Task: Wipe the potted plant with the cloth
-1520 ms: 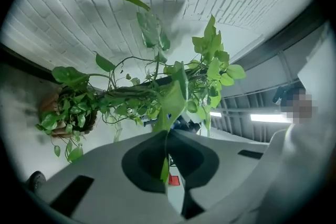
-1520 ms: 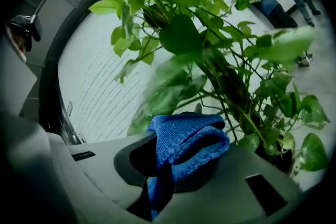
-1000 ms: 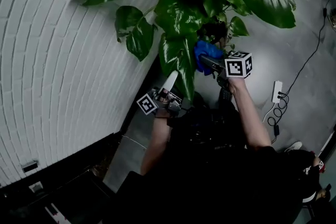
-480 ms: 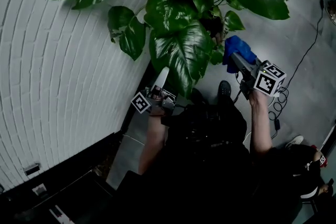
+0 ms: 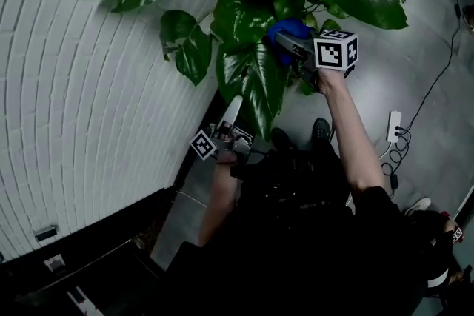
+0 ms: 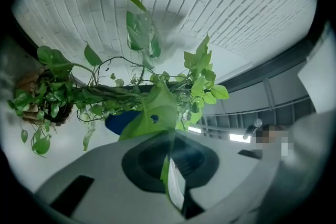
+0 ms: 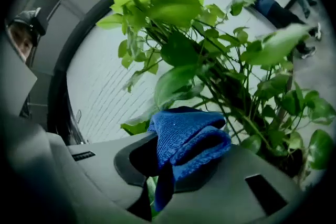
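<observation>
A white brick wall at left; power strip on grey floor.

No legible text, label, brand, number (marker cube shows black-white squares only).

Head view steeply down over plant; both gripper views close, facing same foliage.

I am looking at the smooth grey concrete floor, which is filling the right side of the head view. A white oblong plastic power strip is lying on it at centre right, with thin black cables looping just below. Two black shoes are standing on it near the frame's centre.
</observation>
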A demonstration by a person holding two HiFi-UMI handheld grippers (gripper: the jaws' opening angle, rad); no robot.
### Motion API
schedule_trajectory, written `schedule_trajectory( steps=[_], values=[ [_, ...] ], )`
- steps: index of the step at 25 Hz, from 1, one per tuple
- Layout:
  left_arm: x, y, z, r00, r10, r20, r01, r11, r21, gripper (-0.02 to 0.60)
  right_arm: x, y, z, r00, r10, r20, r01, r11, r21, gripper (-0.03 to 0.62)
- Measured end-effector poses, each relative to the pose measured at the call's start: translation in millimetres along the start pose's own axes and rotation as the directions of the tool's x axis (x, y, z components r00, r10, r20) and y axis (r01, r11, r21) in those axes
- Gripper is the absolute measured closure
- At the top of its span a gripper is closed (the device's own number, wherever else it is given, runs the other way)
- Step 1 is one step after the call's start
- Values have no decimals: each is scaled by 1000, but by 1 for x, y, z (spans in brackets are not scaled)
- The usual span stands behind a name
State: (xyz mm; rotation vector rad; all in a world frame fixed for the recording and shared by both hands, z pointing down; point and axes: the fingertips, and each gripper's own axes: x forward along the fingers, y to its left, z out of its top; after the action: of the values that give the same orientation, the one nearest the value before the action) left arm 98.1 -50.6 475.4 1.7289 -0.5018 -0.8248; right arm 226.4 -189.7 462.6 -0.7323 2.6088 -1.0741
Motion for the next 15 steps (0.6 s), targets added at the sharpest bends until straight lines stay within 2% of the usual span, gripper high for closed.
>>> schedule_trajectory(
  steps=[3,6,10,15],
  values=[
    [-2,-2,2,1000,-12,9,12,1000,-11,558,4,8,-49,993,89,-77,-81,992,101,534],
    [-4,-3,5,999,-34,31,35,999,-35,558,-9,30,-96,980,174,-97,-158,976,152,534],
    [-2,-5,8,996,-62,56,66,996,-63,559,-22,48,-146,964,216,-152,-193,969,152,534],
    [3,-8,4,998,-55,36,57,997,-49,559,-46,68,-192,934,242,-263,-211,968,139,534]
  ],
)
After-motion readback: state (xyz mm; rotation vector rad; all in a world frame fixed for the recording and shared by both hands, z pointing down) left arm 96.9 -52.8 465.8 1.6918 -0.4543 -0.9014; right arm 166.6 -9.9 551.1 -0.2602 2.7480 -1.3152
